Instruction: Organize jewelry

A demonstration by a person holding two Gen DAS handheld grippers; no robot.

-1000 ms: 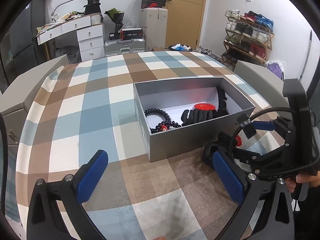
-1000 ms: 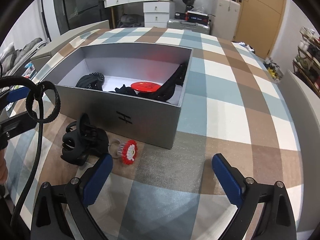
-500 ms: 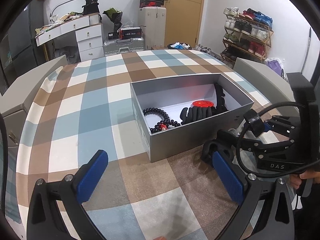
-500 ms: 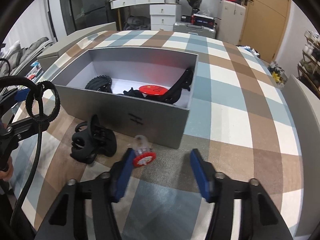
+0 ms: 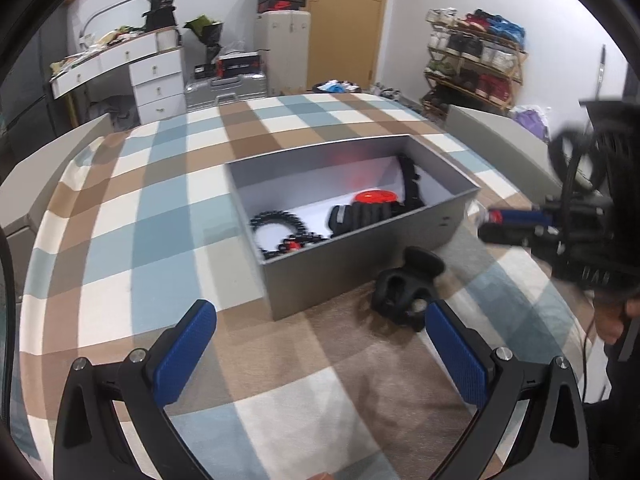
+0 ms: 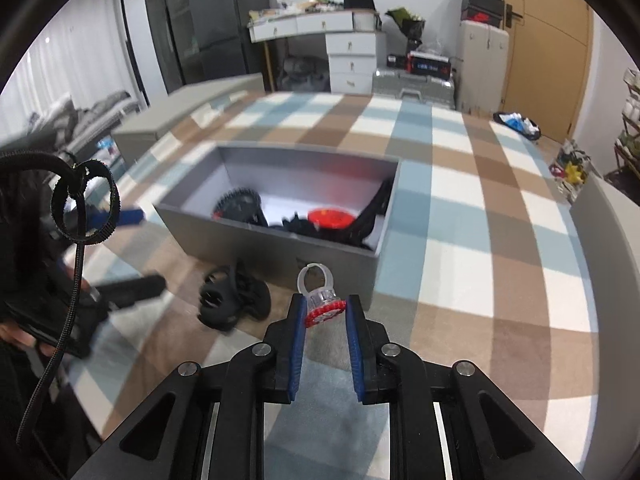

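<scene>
open left claw (image 5: 320, 350) before grey box (image 5: 360, 264)

White walls enclosing the room, tan wooden door (image 5: 348, 20) standing shut, white drawer desk (image 6: 340, 46) bearing clutter, wooden shoe rack (image 5: 474, 66) lining the right wall, blue-brown-white checked cloth (image 5: 160, 184) covering the surface
</scene>
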